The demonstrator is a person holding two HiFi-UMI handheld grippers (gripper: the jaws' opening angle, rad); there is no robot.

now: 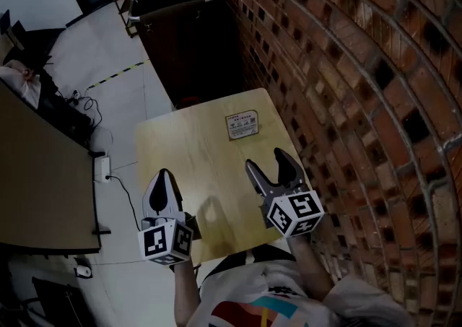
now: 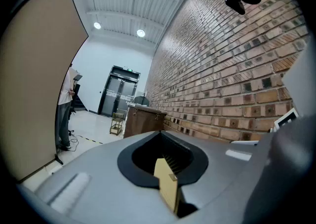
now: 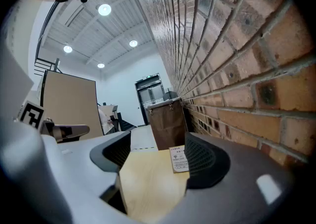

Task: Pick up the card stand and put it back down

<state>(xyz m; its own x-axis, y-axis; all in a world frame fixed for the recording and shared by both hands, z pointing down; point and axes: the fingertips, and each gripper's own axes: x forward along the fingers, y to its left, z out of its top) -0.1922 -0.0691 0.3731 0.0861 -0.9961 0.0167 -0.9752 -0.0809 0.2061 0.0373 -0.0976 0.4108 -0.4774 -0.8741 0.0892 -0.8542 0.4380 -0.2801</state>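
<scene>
Sitting on the wooden counter [image 1: 189, 151], the card stand [image 1: 241, 125] is close to the edge that runs along the brick wall [image 1: 346, 66], its printed face showing. Nothing touches it. The right tool [image 1: 266, 160] is on the person's side of the card stand, near it but clearly apart, and points level towards it. Its two jaws stand about half spread with only bare counter between them, so it holds nothing; in the right gripper view the card stand [image 3: 179, 159] appears ahead, just inside the right-hand jaw. The left tool [image 1: 164, 175] is well away from the card stand, over the counter's opposite edge. Its jaws are drawn together to a point, with nothing gripped. Beyond the card stand, past the counter's far end, a dark brown cabinet [image 1: 189, 44] stands against the same wall.
</scene>
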